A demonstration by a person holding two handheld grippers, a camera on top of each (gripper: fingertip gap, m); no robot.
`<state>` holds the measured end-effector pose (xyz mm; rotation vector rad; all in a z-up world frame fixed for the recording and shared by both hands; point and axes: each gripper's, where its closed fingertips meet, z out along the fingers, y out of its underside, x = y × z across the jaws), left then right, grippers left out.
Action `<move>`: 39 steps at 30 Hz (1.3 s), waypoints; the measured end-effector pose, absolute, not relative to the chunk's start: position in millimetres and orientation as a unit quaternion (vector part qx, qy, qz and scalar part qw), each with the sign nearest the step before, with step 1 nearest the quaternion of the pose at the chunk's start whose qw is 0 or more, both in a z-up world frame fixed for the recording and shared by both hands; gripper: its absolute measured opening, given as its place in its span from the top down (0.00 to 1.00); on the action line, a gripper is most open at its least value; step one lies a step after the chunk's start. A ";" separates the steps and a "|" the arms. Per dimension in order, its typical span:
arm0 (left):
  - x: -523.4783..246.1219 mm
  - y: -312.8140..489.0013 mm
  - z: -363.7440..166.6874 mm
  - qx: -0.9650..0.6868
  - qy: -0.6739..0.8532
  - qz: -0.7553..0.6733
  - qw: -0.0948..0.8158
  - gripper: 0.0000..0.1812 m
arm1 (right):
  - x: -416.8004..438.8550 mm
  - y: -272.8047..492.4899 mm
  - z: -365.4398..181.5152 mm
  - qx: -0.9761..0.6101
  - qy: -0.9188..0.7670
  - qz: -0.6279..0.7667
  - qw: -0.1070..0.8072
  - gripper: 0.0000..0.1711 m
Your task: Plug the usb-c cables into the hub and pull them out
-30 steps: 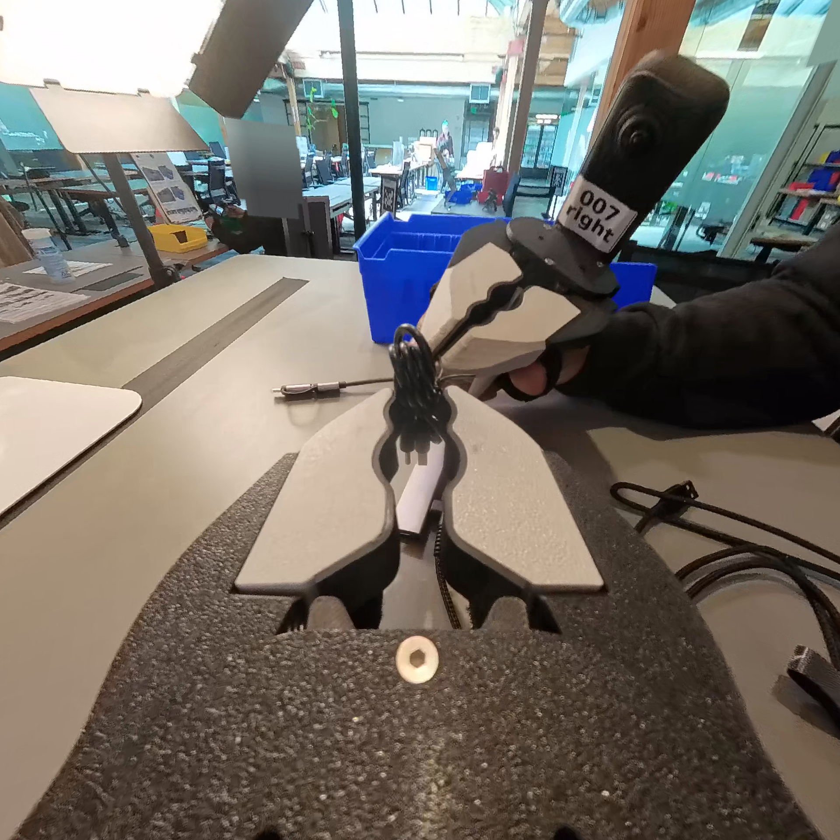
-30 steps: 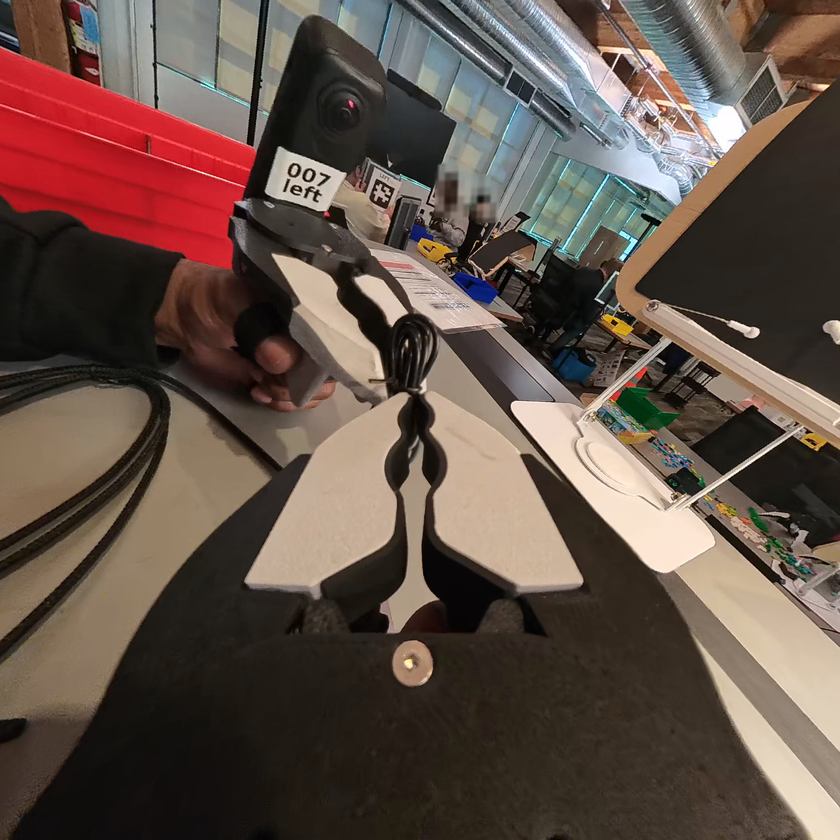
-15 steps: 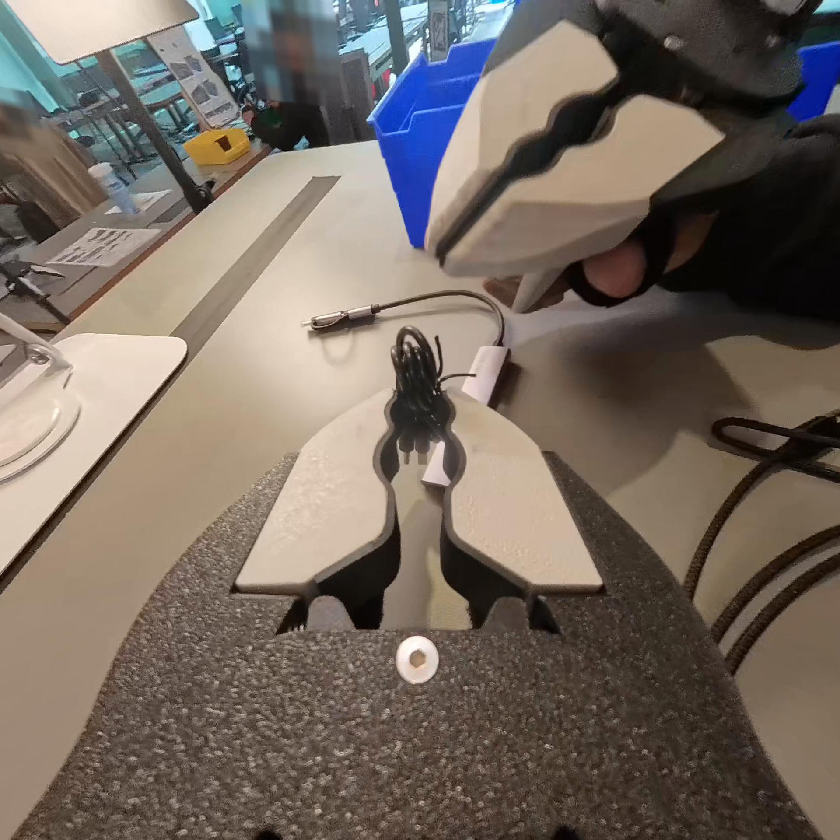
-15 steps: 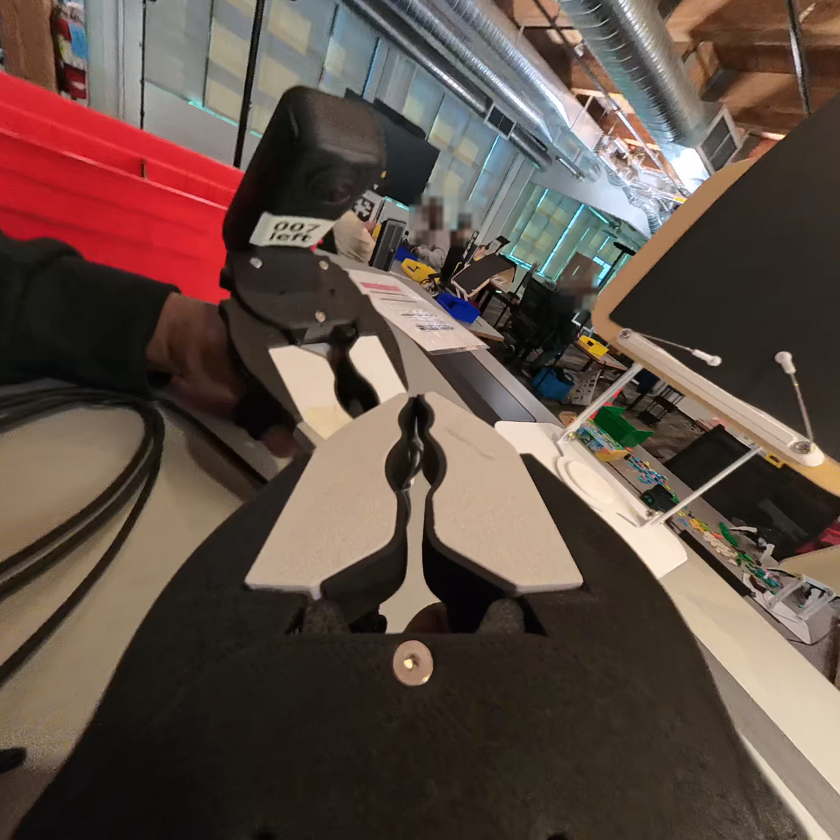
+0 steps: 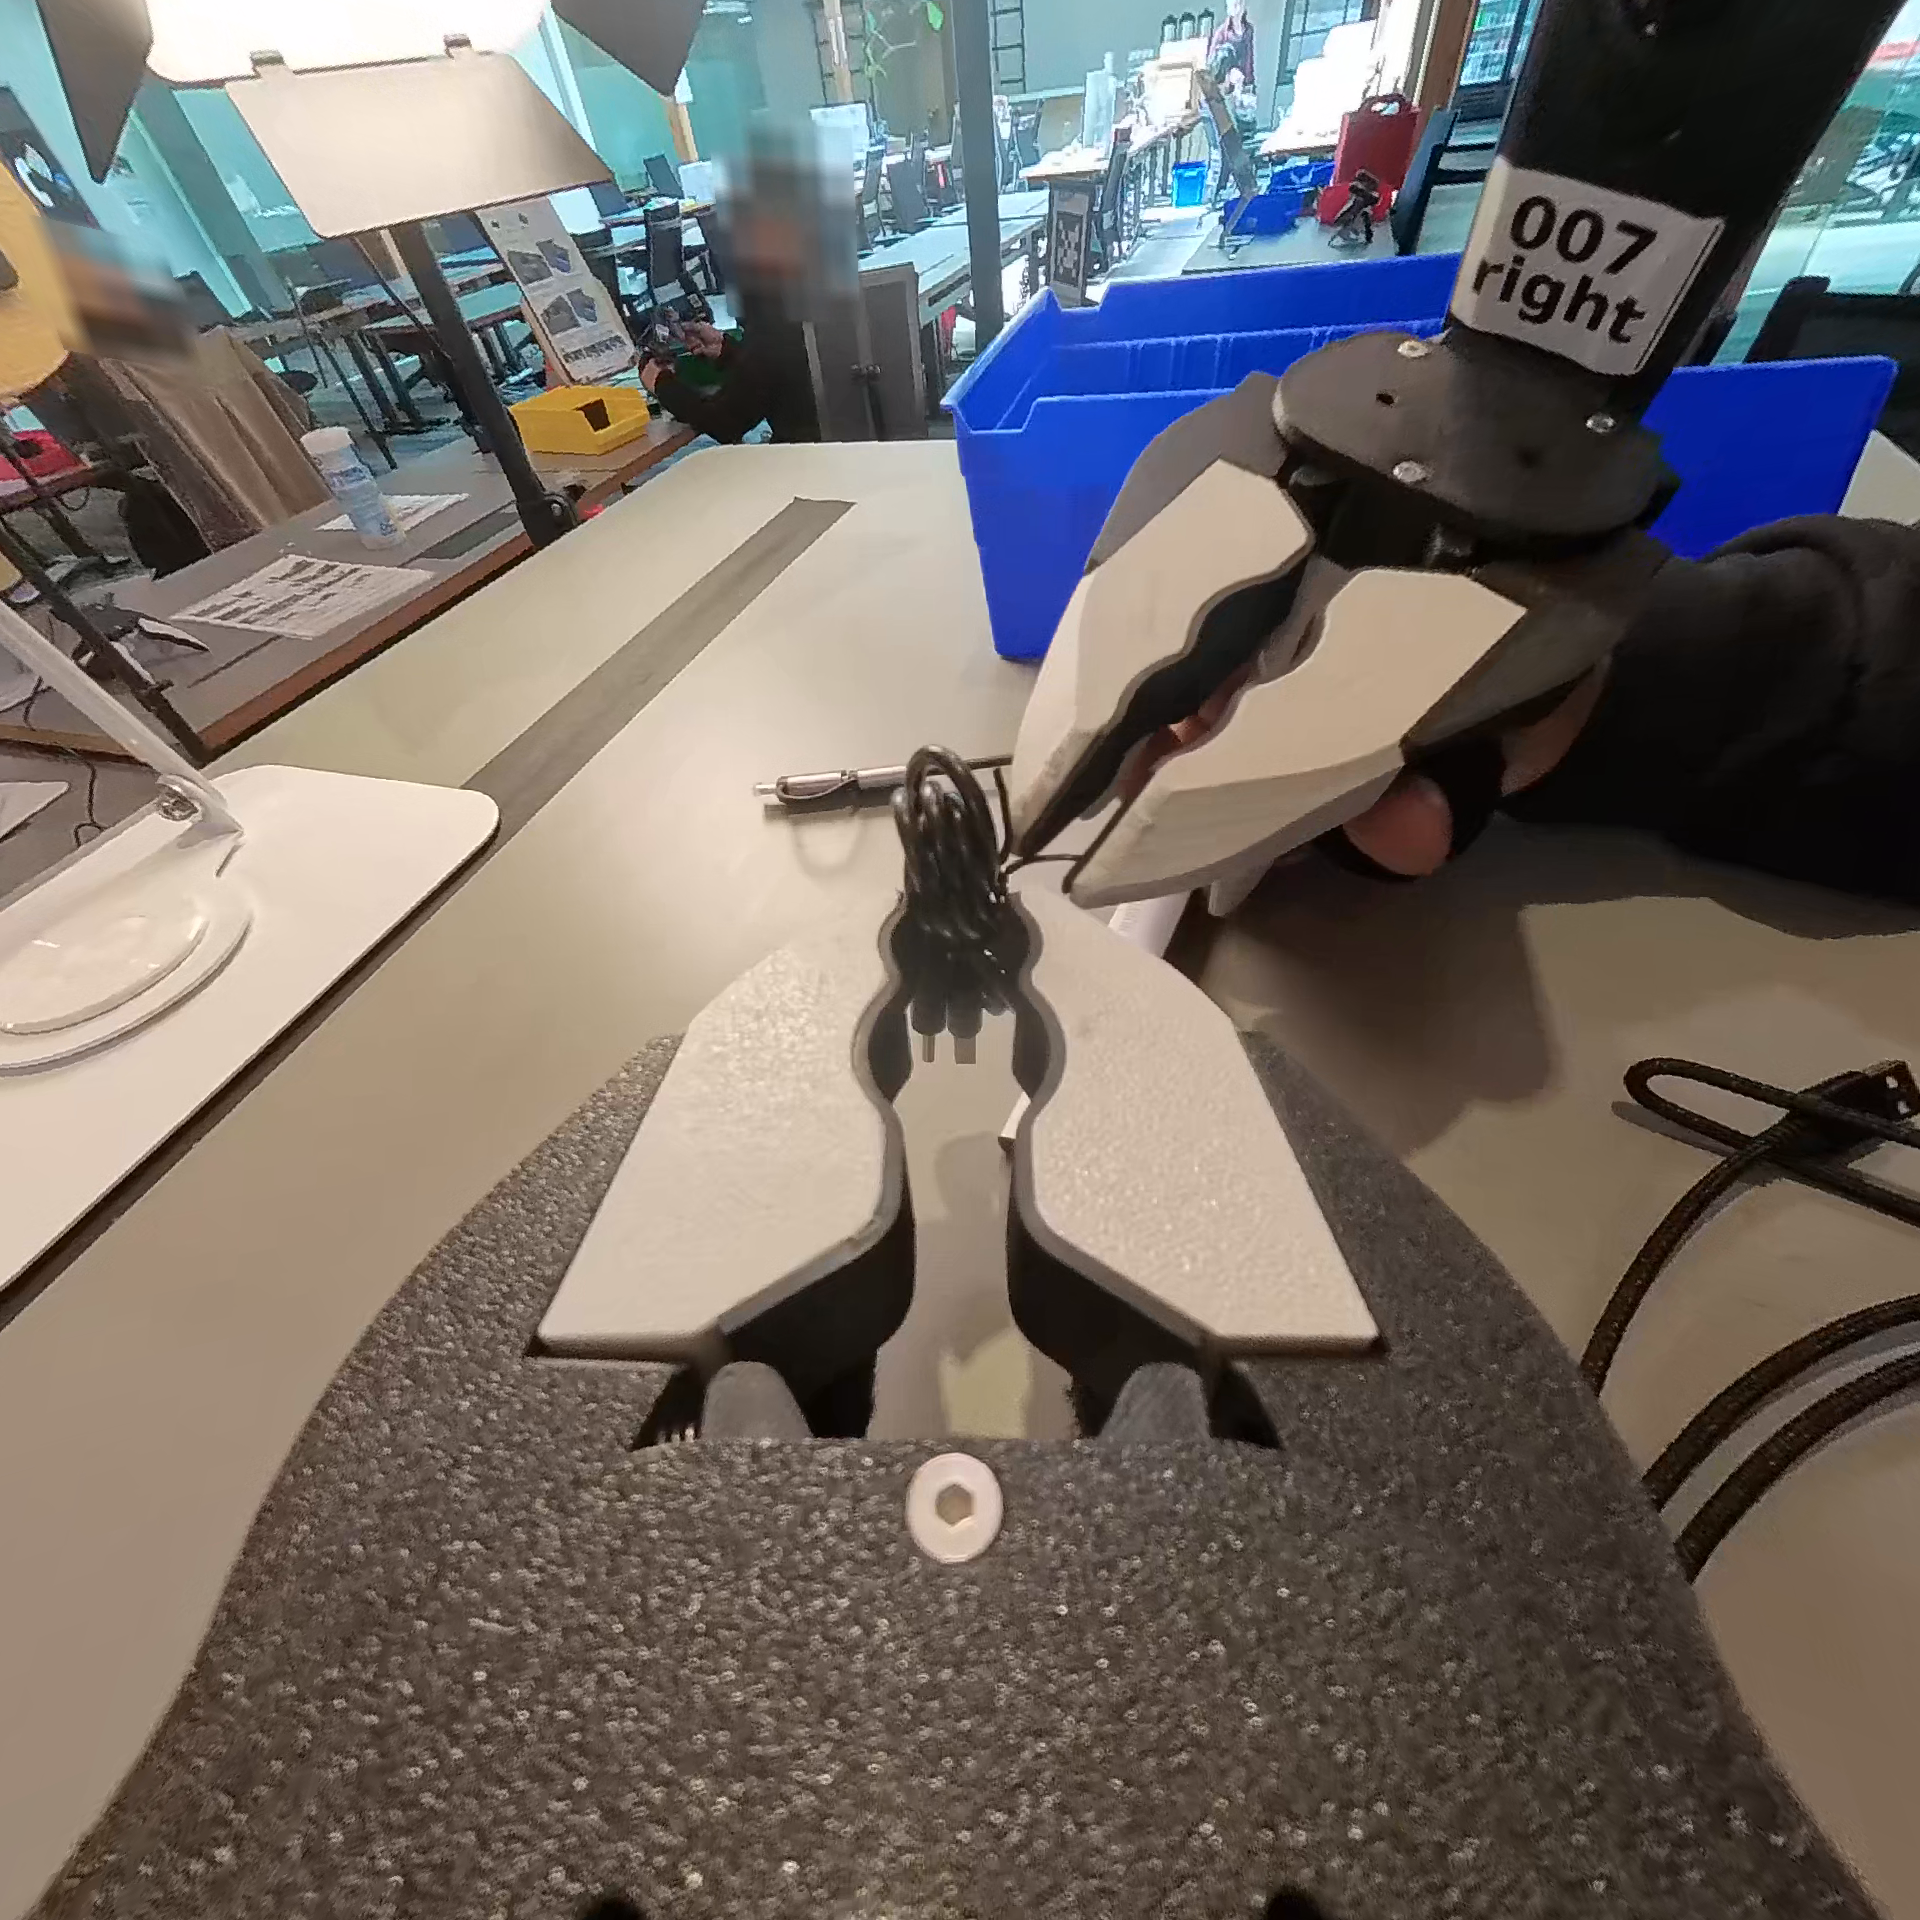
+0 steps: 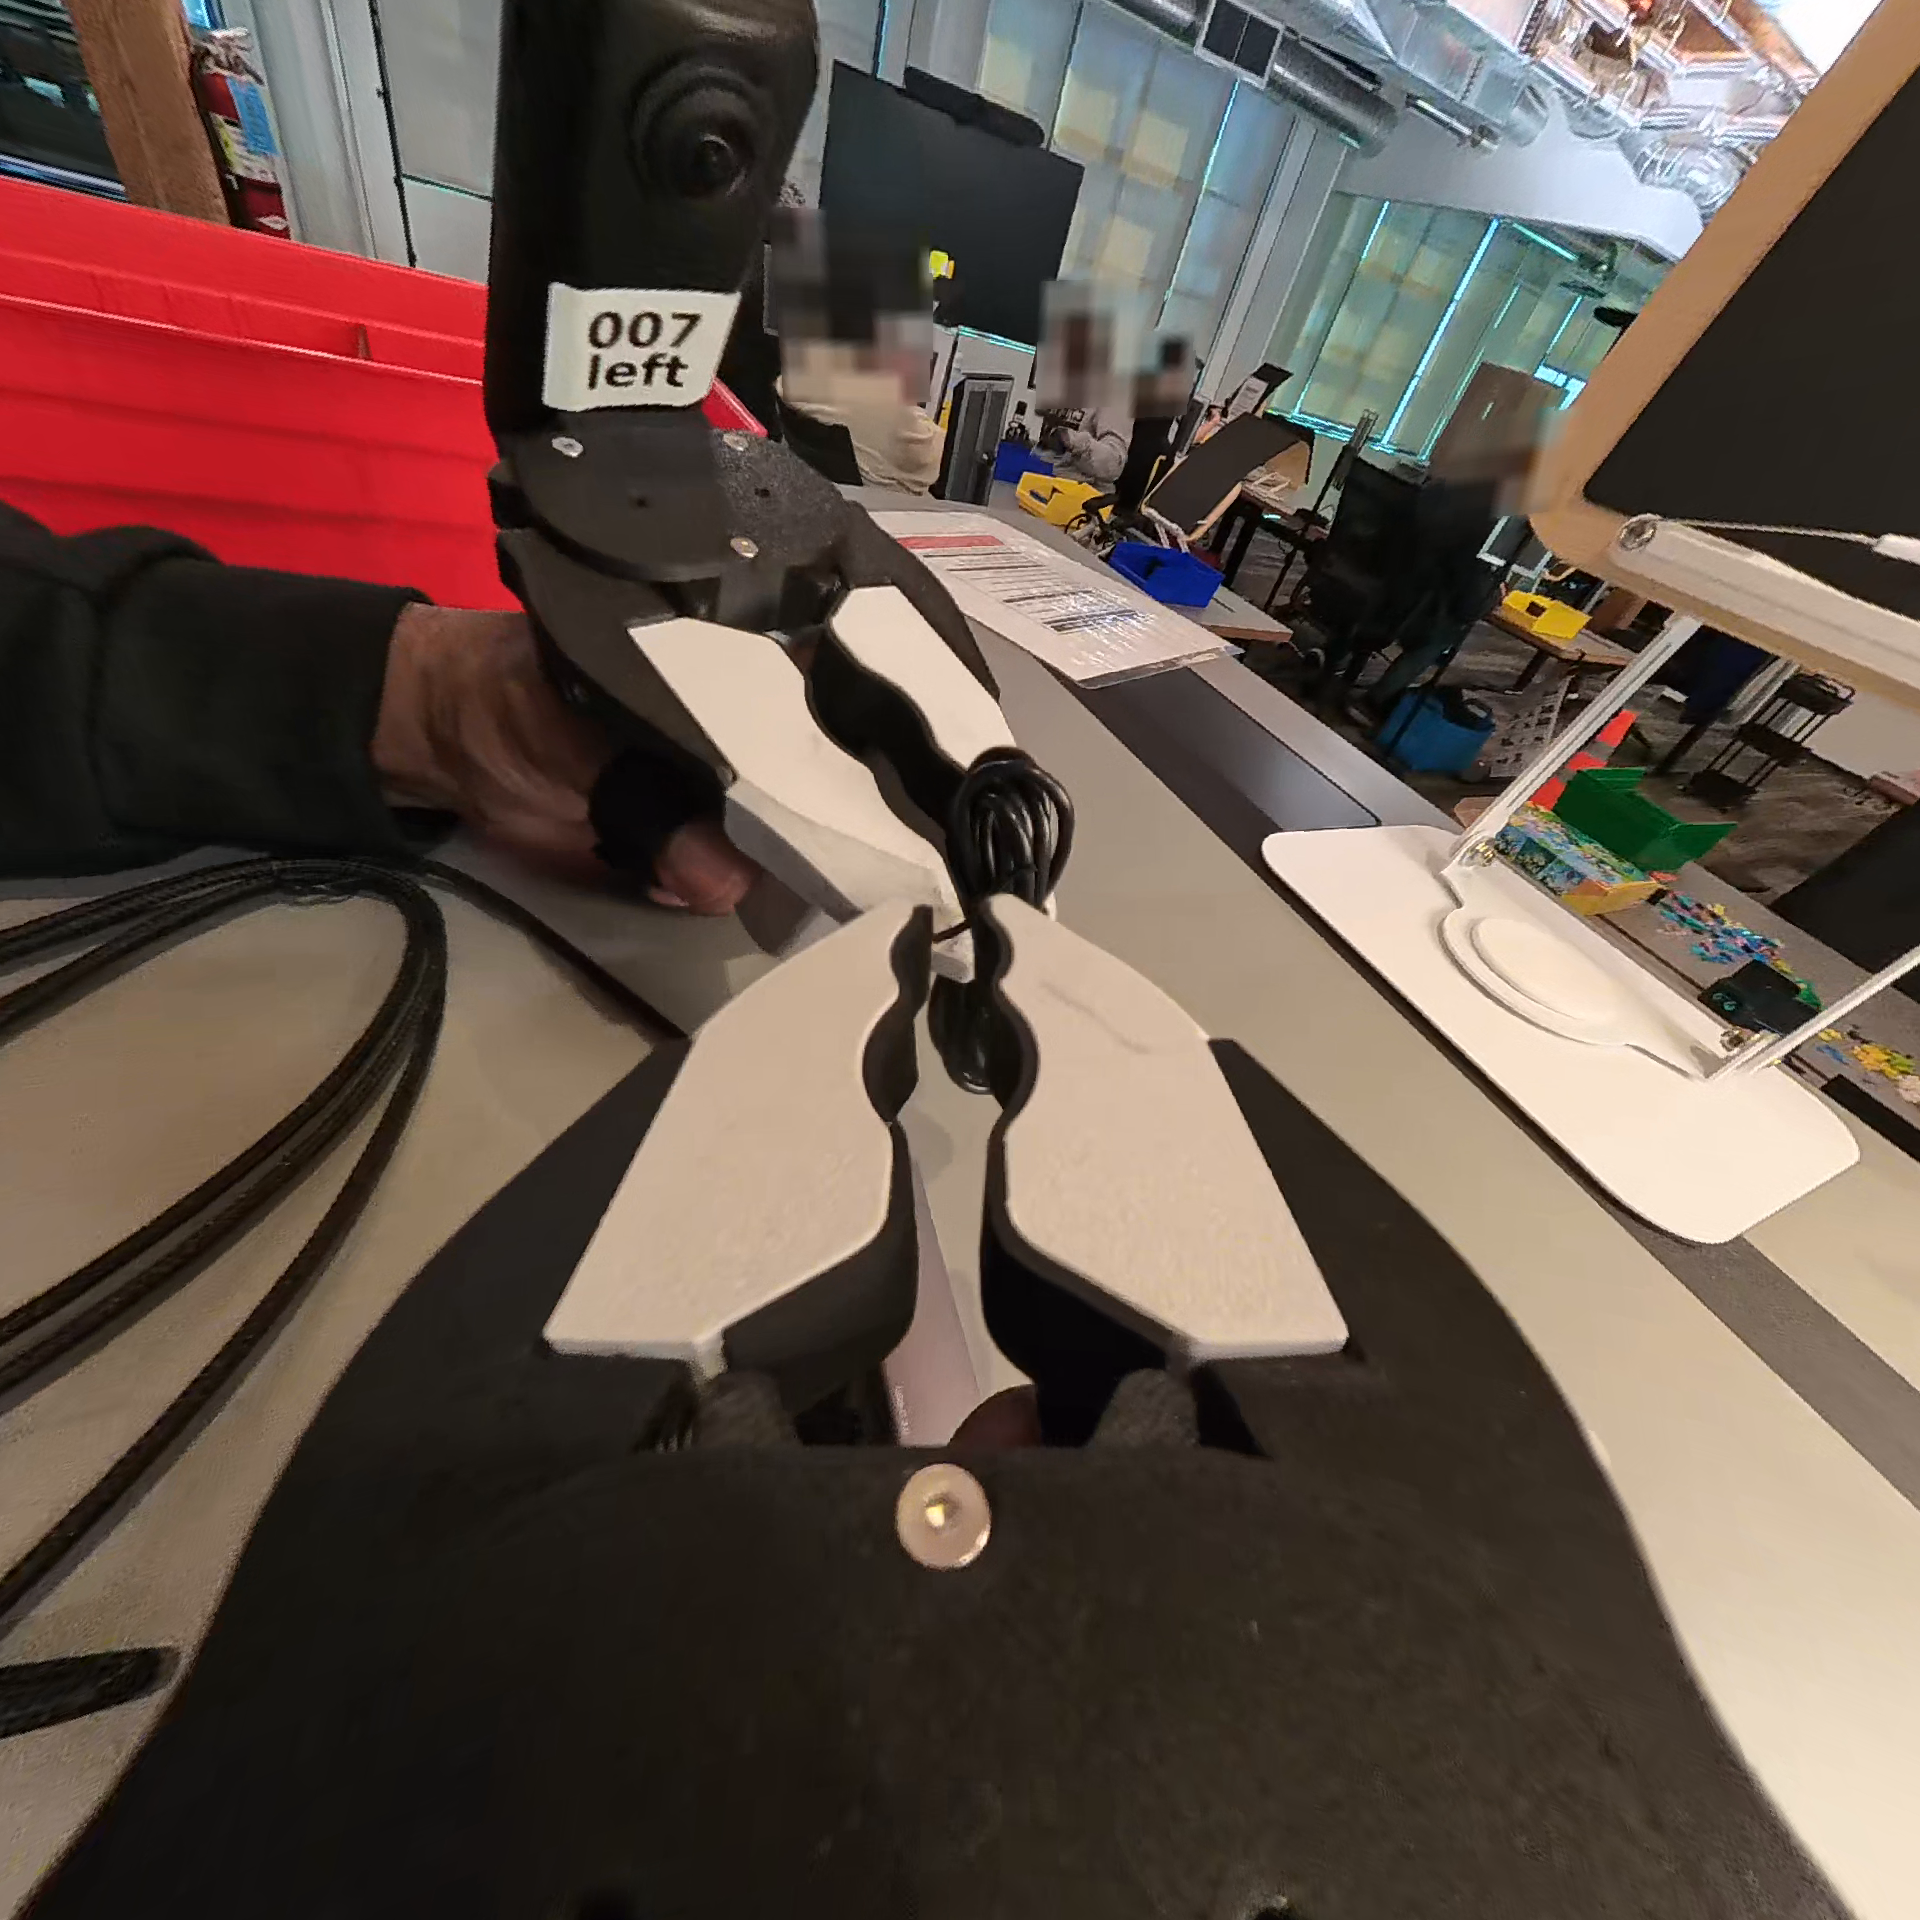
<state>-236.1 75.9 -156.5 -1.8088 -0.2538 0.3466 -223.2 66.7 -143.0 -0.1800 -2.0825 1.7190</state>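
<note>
Left gripper (image 5: 961,966) clamped on a coiled black usb-c cable (image 5: 951,852); right gripper (image 6: 951,935) nearly together, pinching a thin strand from the coil. The white hub (image 5: 1143,920) lies on the worktop (image 5: 623,935) just beyond the left gripper, under the right. Risk: opposed pulling may slip or tangle the coil. Blue bin (image 5: 1164,416) bounds the far side; braided cables (image 5: 1766,1143) crowd the right; open room lies left.

A grey table (image 5: 520,935) with a dark strip (image 5: 665,644) running up the frame's middle carries a white lamp base (image 5: 260,935) at left, a blue bin (image 5: 1143,468) at upper right, braided black cables (image 5: 1766,1195) at right, and a plug-tipped lead (image 5: 831,784) at centre.
</note>
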 end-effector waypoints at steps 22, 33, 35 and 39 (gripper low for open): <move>-219.8 74.9 -144.0 -0.753 -0.094 0.045 0.650 0.91 | -222.1 69.9 -132.9 -0.022 -0.732 0.617 0.289 0.99; -223.8 82.0 -152.8 -0.774 -0.087 0.102 0.619 0.92 | -226.8 73.8 -128.7 -0.091 -0.720 0.660 0.194 0.90; -225.7 81.7 -152.9 -0.774 -0.092 0.106 0.618 0.92 | -225.3 71.5 -132.0 -0.086 -0.729 0.651 0.193 0.95; -229.1 79.9 -151.5 -0.769 -0.103 0.108 0.622 0.91 | -222.5 69.5 -128.5 -0.068 -0.727 0.645 0.225 0.99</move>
